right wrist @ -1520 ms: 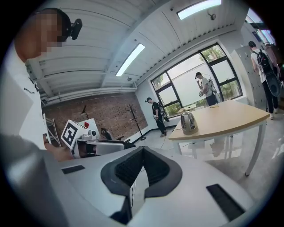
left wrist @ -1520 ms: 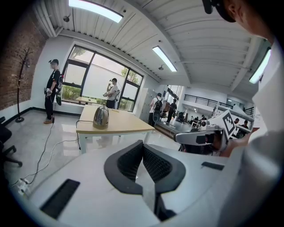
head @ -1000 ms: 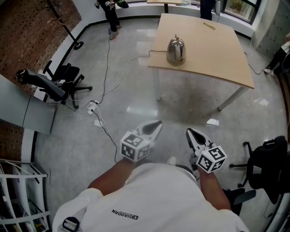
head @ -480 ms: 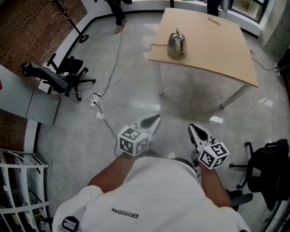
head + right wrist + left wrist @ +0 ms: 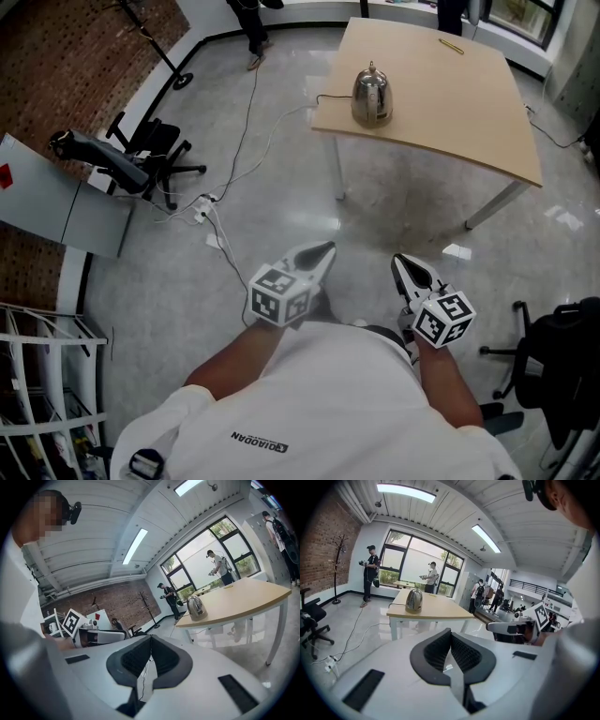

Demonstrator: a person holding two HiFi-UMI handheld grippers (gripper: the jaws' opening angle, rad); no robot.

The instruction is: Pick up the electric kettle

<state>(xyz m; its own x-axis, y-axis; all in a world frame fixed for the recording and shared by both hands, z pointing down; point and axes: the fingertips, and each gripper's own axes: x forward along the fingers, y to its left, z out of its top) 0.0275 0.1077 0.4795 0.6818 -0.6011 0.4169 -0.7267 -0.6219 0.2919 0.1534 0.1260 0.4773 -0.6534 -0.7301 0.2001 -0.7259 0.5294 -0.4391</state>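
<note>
Steel kettle (image 5: 371,97) stands upright near the close L corner of the bench (image 5: 450,103), knob on top, so long axis is vertical. It lies straight ahead of both jaws and well apart from them, w/ open floor (image 5: 394,206) between. Left gripper (image 5: 319,255) and right gripper (image 5: 405,266) are held low in front of the person, both pointing toward it. Kettle sits approx between their lines, so neither looks clearly nearer. Both jaws are closed tip to tip w/ nothing in them, and would need to open before a grasp. Cable (image 5: 253,112) drops off the bench edge across the grey polished floor. Office chair (image 5: 131,159) and brick wall (image 5: 66,66) at L; people (image 5: 370,571) by far windows (image 5: 412,564).
</note>
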